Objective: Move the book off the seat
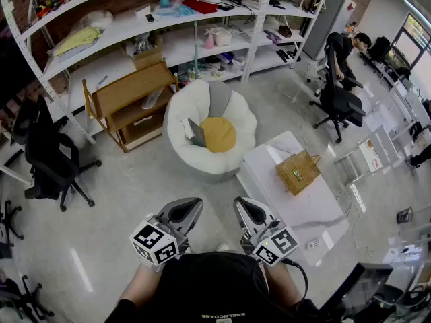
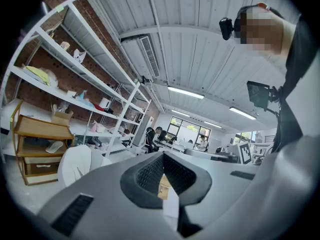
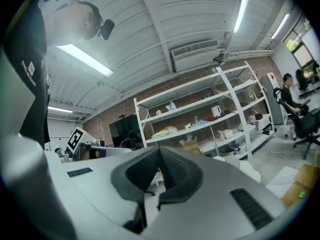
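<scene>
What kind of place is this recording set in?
Likely a lab or workshop office: long white shelves loaded with supplies, rolling office chairs, and a person seated in the background.

The head view looks steeply down from above the person, well back from the white seat (image 1: 211, 134). Each gripper view sits low, close behind its own jaws, facing roughly level toward the seat. All three views share the shelves (image 1: 168, 29) behind the seat.

Black shirt (image 1: 209, 288) (white lettering, apparently); grey left tongs (image 1: 183, 210), right tongs (image 1: 248, 210); black-white marker cubes (image 1: 154, 243).
</scene>
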